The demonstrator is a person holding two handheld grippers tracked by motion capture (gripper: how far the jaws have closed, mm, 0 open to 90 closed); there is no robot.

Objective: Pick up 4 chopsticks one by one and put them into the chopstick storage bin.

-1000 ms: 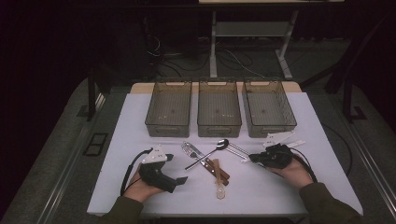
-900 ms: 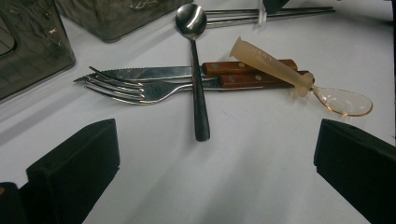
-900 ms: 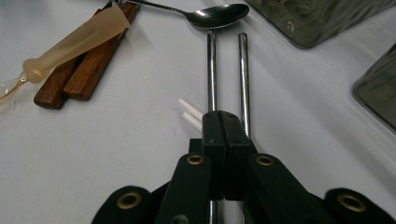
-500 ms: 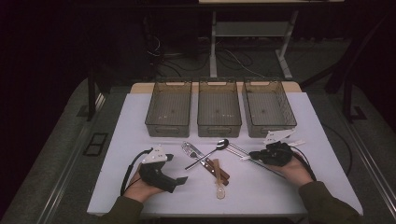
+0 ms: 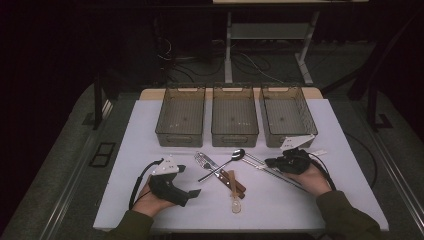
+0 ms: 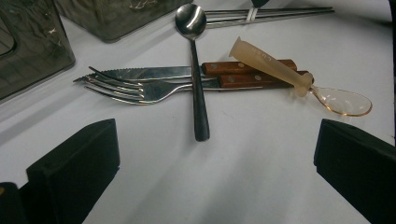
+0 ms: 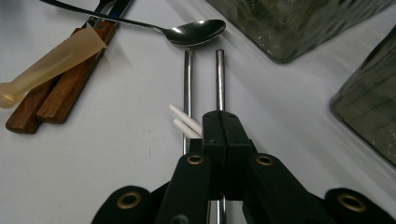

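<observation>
1. Tipping up just a little since a second ago, the right tool (image 7: 219, 116) is keeping its jaws shut tight.
2. It is sitting over the two thin shiny metal sticks (image 7: 219, 74). I cannot tell if it is pinching one.
3. The sticks are lying flat, side by side, on the white tabletop (image 7: 116, 154), just by the silver metal spoon (image 7: 196, 29), so I think the lifting is not starting yet.
4. The left tool (image 6: 217, 140) is resting wide open, holding nothing.
</observation>
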